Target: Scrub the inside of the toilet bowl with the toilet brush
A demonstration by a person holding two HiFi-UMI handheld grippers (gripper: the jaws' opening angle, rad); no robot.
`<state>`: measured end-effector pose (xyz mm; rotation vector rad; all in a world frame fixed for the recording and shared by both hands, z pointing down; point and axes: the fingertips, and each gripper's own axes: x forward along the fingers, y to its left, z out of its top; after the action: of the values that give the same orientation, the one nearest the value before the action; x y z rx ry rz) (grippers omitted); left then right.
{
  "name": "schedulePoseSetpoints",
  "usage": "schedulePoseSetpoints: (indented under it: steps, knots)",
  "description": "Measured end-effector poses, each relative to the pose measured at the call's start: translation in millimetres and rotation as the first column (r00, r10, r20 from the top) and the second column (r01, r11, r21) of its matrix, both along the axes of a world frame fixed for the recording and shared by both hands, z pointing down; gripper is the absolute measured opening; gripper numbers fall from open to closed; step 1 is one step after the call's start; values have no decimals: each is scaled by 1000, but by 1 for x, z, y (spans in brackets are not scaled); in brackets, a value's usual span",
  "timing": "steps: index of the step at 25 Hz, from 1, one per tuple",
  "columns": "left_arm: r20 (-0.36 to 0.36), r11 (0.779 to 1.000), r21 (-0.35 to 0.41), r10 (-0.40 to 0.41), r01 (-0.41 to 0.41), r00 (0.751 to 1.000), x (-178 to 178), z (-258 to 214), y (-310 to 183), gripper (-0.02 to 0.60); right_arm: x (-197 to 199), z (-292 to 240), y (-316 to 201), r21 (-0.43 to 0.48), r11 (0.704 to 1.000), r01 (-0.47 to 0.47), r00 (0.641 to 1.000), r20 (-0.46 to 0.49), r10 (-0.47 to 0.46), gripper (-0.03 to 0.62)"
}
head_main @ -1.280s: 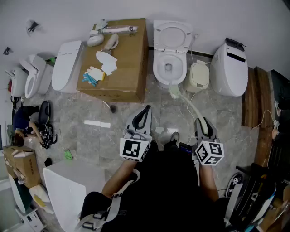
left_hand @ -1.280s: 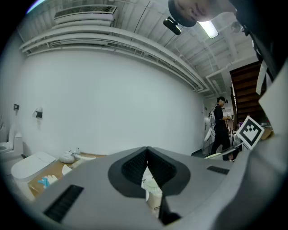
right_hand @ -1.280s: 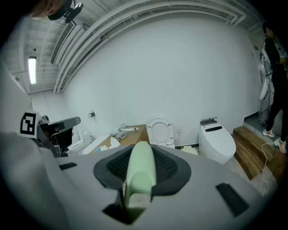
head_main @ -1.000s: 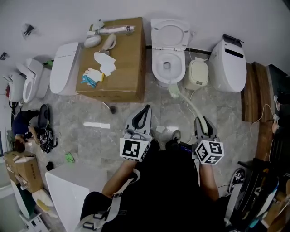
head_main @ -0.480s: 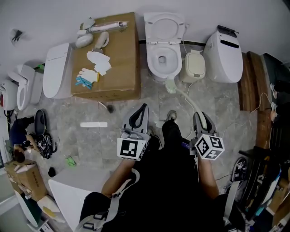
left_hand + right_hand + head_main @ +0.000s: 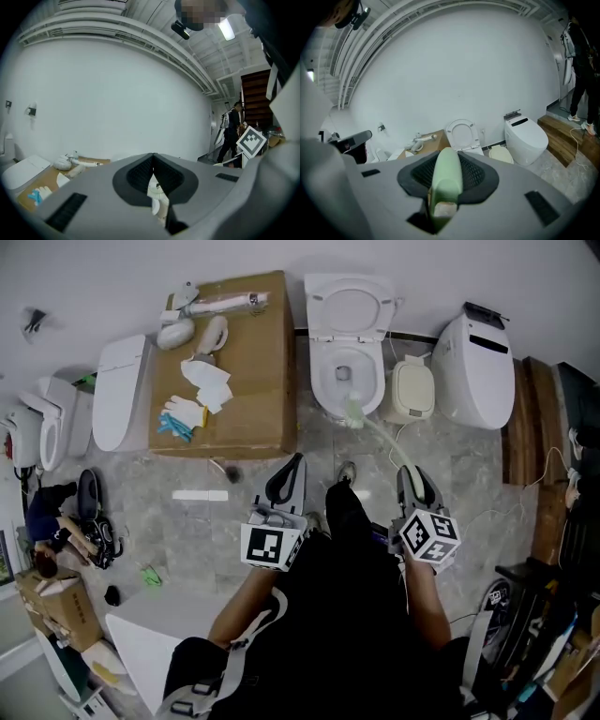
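An open white toilet [image 6: 345, 371] with its lid raised stands at the far wall. My right gripper [image 6: 410, 482] is shut on the pale green handle [image 6: 446, 180] of the toilet brush [image 6: 375, 435]. The long handle reaches forward, and the brush head [image 6: 352, 411] hangs over the front rim of the bowl. In the right gripper view that toilet [image 6: 463, 137] shows beyond the handle. My left gripper [image 6: 290, 472] is shut and empty, held level to the left of my legs, well short of the toilet.
A big cardboard box [image 6: 246, 381] with gloves, papers and fittings lies left of the toilet. A cream bin [image 6: 412, 390] and a second white toilet [image 6: 479, 358] stand to its right. More toilets sit far left. A cable [image 6: 525, 502] trails over the floor on the right.
I have stepped closer to the toilet. The brush head has travelled from the floor in front of the bowl up over its front rim. The left gripper stays shut.
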<state>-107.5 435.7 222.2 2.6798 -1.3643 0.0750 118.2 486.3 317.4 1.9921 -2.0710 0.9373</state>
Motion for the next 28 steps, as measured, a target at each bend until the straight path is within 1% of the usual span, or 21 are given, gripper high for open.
schedulePoseSetpoints:
  steps: [9, 16, 18, 24, 28]
  knots:
    - [19, 1000, -7, -22, 22, 1000, 48, -5, -109, 8, 41, 17, -114, -32, 999, 36, 999, -3, -36, 123]
    - [27, 999, -1, -32, 32, 999, 75, -7, -167, 8, 59, 36, -186, -57, 996, 71, 997, -10, -72, 123]
    - [15, 1000, -7, -25, 25, 1000, 80, -6, -181, 8, 61, 45, -200, -75, 995, 65, 998, -9, -66, 123]
    - [18, 999, -42, 4, -3, 1000, 82, 16, -237, 8, 55, 77, -247, -129, 991, 36, 999, -14, -38, 123]
    - [17, 997, -67, 46, -45, 999, 86, 33, -281, 8, 49, 112, -280, -198, 980, 0, 1000, -16, -3, 123]
